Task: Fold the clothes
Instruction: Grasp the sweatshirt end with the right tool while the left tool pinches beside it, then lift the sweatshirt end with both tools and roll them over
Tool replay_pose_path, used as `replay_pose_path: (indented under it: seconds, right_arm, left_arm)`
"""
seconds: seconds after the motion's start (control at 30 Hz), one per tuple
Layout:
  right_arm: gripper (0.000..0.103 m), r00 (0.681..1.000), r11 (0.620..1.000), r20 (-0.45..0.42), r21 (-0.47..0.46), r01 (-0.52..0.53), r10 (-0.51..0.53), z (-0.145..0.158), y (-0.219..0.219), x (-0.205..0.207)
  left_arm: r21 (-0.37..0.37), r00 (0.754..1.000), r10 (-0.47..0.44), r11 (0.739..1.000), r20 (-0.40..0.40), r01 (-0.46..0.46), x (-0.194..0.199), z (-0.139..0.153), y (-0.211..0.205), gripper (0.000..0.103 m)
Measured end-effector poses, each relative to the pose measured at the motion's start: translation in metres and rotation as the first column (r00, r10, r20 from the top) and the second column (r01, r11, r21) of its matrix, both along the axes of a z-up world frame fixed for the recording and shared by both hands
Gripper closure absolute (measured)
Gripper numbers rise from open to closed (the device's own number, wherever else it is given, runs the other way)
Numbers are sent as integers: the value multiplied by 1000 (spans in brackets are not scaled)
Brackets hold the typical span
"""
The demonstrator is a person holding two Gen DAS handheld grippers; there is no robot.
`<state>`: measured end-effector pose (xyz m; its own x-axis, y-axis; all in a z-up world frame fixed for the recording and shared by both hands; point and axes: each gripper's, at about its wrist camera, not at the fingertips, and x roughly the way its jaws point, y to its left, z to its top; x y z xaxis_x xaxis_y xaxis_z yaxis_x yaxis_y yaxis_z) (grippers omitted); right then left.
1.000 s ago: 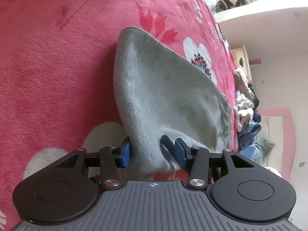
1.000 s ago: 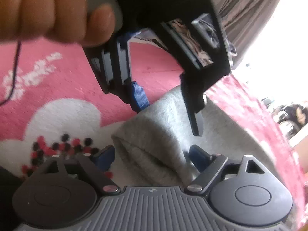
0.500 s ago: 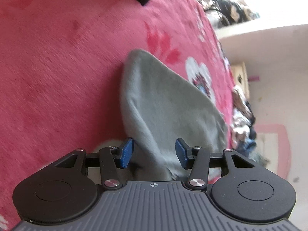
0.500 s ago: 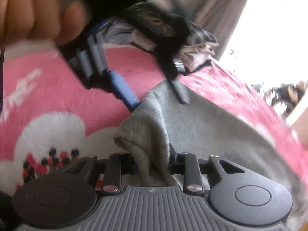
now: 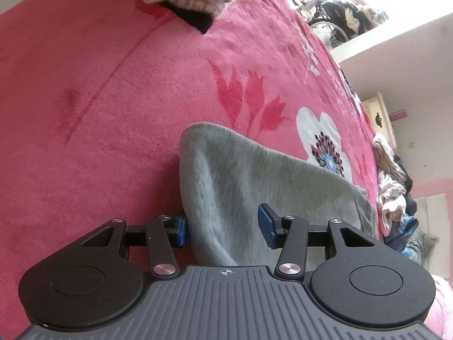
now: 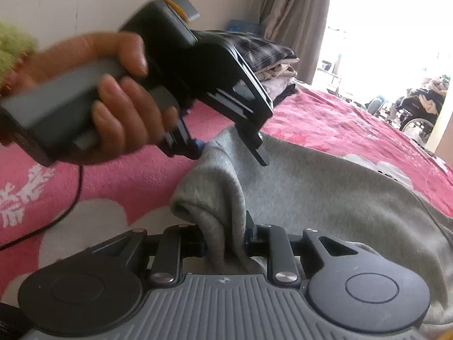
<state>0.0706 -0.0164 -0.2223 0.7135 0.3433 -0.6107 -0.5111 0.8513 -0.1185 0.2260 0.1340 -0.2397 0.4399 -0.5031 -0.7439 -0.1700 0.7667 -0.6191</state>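
soft grey fleece garment (image 6: 325, 192) lies on a fuzzy pink floral blanket (image 5: 113, 90), one edge bunched into a rounded fold. right gripper (image 6: 223, 240) pinches that fold tightly. left gripper (image 5: 223, 223), held in a hand (image 6: 113, 113), straddles the same edge; whether it grips cannot be told. folded plaid clothes (image 6: 266, 53) stacked beyond.

Daylight floods in from a window (image 6: 376, 28) at about 2 o'clock in the right wrist view, blown out to pure white. The hand (image 6: 113, 107) at 10 o'clock is smeared with motion blur. The left wrist view is evenly lit, soft shadow under the grey garment (image 5: 254, 187), and fisheye bending curves the bed (image 5: 85, 113) toward the edges.
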Motion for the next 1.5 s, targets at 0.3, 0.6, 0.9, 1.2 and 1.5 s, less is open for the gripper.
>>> replay_pose_path:
  seconds: [0.3,0.6,0.9,1.2,1.5]
  right_arm:
    - [79,1000,999,10,50,7,-8,6,-10,0]
    - [81,996,979,-27,187,83,-80,27,-32,3]
    - [82,961,855,-93,440,275,-261,69,-91,7]
    - [82,879,650,-185,609,454,-440,89,-177,12]
    - [84,774,483,-261,656,581,-577,77,-277,16]
  left_arm:
    - [24,998,66,998,11,-66,6,0,-2,85]
    - [155,999,29,987,39,-35,16,33,-27,95]
    - [169,992,-75,984,103,57,35,77,-99,95]
    - [184,971,-177,972,161,147,55,118,-174,95]
    - [212,947,-289,943,140,256,82,101,-276,95]
